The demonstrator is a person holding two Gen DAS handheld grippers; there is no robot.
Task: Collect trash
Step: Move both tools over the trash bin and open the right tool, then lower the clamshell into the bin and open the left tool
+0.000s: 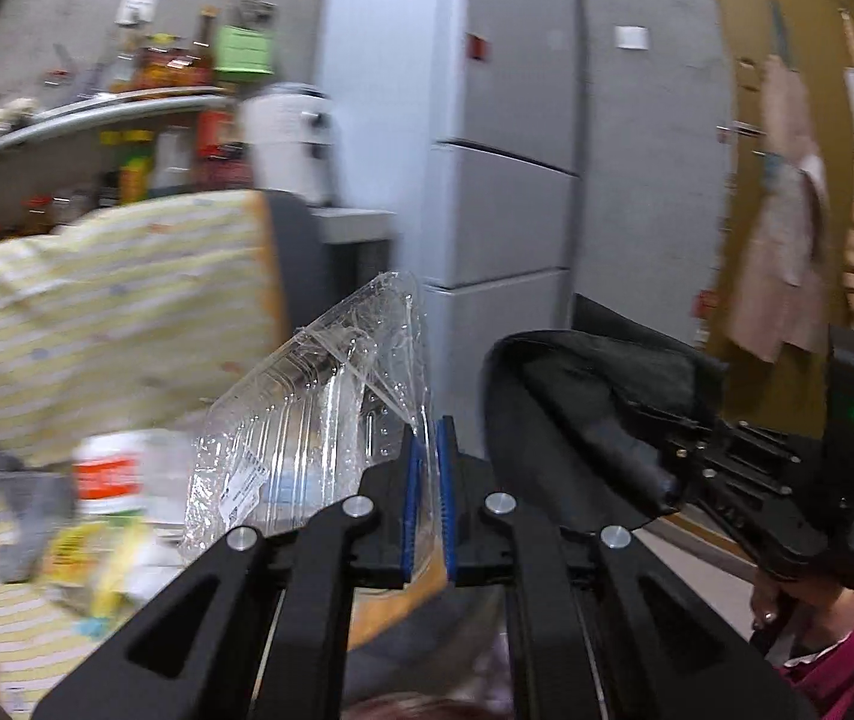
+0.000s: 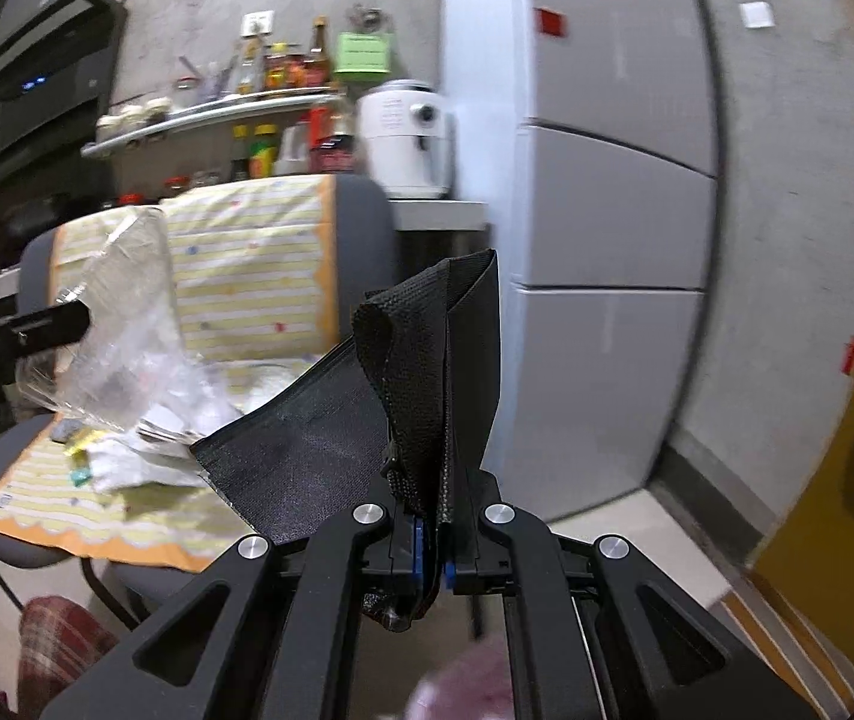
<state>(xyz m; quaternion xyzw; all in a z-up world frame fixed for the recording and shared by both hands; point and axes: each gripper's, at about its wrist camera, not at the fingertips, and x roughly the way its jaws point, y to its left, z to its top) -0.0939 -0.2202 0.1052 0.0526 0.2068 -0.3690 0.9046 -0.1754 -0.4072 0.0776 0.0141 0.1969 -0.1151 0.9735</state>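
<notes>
My left gripper (image 1: 428,489) is shut on the edge of a clear plastic clamshell box (image 1: 306,408), which hangs in the air over the chair seat. The same clear plastic box (image 2: 120,324) shows at the left of the right wrist view, with the left gripper (image 2: 75,317) on it. My right gripper (image 2: 431,546) is shut on the rim of a black fabric bag (image 2: 420,372), held up to the right of the box. In the left wrist view the black bag (image 1: 595,414) gapes open, with the right gripper's body behind it.
A grey chair (image 2: 360,210) with a yellow striped cover (image 2: 246,252) holds several scraps: a white cup (image 1: 108,474), wrappers (image 1: 96,564), white paper (image 2: 144,450). A grey fridge (image 2: 613,210) stands to the right, a shelf of bottles (image 2: 282,72) behind. A sleeve (image 1: 841,654) shows at lower right.
</notes>
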